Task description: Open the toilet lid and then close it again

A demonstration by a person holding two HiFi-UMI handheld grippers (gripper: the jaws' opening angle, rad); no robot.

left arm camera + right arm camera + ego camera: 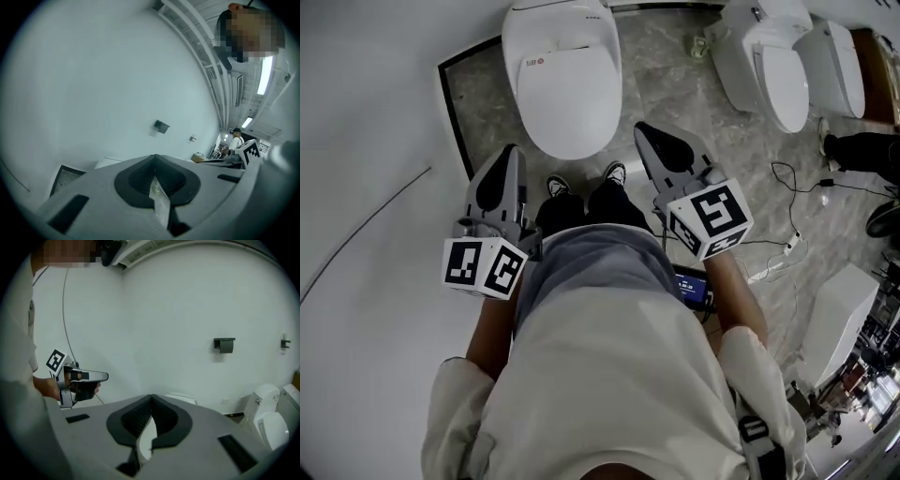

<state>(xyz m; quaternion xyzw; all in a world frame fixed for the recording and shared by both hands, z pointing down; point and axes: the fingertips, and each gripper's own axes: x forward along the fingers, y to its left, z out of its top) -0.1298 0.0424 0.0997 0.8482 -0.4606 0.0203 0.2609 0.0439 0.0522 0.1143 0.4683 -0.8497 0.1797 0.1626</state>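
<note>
I hold the left gripper (510,152) and right gripper (643,128) with jaws pressed together, empty, flanking the front edge of the toilet lid (565,89), which lies down. Open floor (675,80) lies to the right.

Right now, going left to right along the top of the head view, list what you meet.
white wall → closed toilet in front of the person → second toilet → third toilet
</note>
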